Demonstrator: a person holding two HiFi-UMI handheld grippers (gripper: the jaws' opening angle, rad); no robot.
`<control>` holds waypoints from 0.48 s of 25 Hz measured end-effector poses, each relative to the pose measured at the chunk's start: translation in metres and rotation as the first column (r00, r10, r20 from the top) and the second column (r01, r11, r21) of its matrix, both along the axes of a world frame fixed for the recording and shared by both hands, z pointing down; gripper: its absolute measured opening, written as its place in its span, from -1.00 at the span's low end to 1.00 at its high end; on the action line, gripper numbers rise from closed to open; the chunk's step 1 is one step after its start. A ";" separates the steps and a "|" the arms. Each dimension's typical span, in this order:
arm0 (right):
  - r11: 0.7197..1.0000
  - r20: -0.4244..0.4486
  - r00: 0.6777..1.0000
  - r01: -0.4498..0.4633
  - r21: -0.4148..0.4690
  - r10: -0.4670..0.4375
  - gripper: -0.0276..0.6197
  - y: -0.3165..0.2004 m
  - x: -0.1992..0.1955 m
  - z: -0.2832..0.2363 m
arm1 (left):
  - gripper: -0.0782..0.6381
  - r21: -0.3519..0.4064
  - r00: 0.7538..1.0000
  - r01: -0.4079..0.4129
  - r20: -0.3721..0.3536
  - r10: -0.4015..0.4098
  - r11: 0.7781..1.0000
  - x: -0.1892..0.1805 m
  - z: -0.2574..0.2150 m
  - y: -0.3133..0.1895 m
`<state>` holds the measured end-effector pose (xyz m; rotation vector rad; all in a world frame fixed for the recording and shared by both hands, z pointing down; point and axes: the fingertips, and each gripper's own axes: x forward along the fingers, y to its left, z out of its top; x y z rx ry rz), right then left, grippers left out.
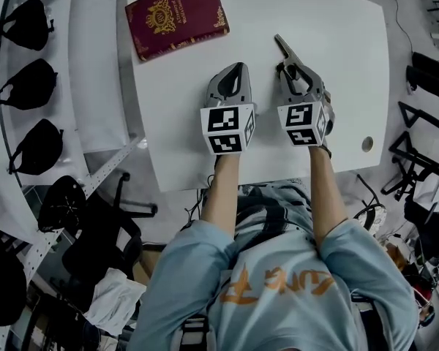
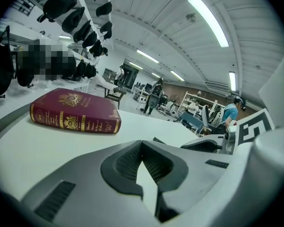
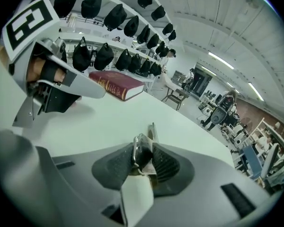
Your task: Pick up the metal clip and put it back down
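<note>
A metal clip (image 1: 284,48) lies along the white table (image 1: 351,64) and points away to the upper left. My right gripper (image 1: 296,70) is shut on its near end. In the right gripper view the clip's (image 3: 142,148) bright metal handle stands pinched between the ribbed pads (image 3: 116,167), its tip over the table. My left gripper (image 1: 234,70) hovers just left of the right one, shut, with nothing in it. Its pads (image 2: 123,162) meet at the tips in the left gripper view. The right gripper's (image 2: 213,143) side shows there too.
A dark red book (image 1: 177,14) with gold print lies at the table's far left corner, beyond the left gripper. A round hole (image 1: 367,143) sits near the table's front right. Shelves with black caps (image 1: 29,79) stand left of the table.
</note>
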<state>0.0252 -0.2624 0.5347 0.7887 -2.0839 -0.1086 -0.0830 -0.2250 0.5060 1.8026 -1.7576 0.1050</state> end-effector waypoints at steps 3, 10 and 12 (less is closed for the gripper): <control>1.000 -0.004 1.000 -0.017 0.018 0.017 -0.58 -0.001 0.001 -0.004 | -0.72 0.007 1.000 0.007 0.010 -0.007 1.000 -0.004 -0.005 0.003; 0.993 0.004 0.996 -0.089 0.073 0.089 -0.80 -0.003 0.008 -0.023 | -0.72 0.030 1.000 -0.013 0.023 0.012 0.999 -0.009 -0.017 0.015; 0.990 0.021 0.992 -0.123 0.062 0.122 -0.82 0.002 0.012 -0.026 | -0.72 0.040 0.999 -0.027 0.025 0.026 0.999 -0.010 -0.023 0.020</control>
